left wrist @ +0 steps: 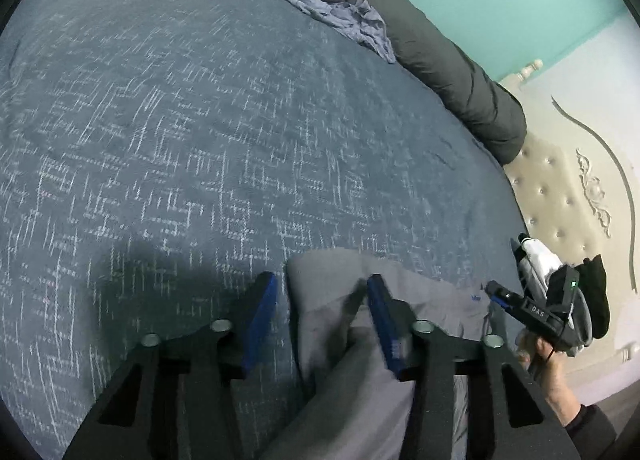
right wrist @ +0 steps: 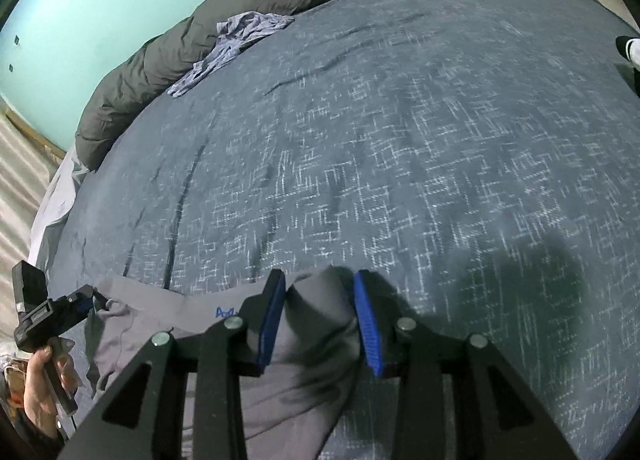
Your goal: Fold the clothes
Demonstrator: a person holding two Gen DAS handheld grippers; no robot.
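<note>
Left wrist view: the left gripper (left wrist: pixel 322 292) hangs low over the near edge of the bed cover (left wrist: pixel 200 120); its jaws stand apart, with a fold of the grey garment (left wrist: pixel 332 340) rising between them. Its right pad lies against the cloth, the left pad is clear of it — no clamp.
Right wrist view: the right gripper (right wrist: pixel 320 296) straddles a raised hump of the same grey garment (right wrist: pixel 312 340); both blue pads look to flank the hump, jaws part-way apart, but whether they pinch it I cannot tell.
Garment's place: spread at the near edge of the bed, under both grippers, its far edge lying flat on the cover.
Why held so: judging by the task, each gripper takes one corner or edge so the cloth can be lifted evenly and laid over itself; the downward tilt suits a pick from a flat surface.
Only in left view: the padded headboard (left wrist: pixel 560 200) and the person's right hand (left wrist: pixel 548 360) on its handle.
Only in right view: blue lettering (right wrist: pixel 224 312) on the garment, and the left hand (right wrist: pixel 40 384).
Both views: a crumpled blue cloth (left wrist: pixel 340 20) lies far off against the rolled dark duvet (left wrist: pixel 440 40) — well apart from the work.
</note>
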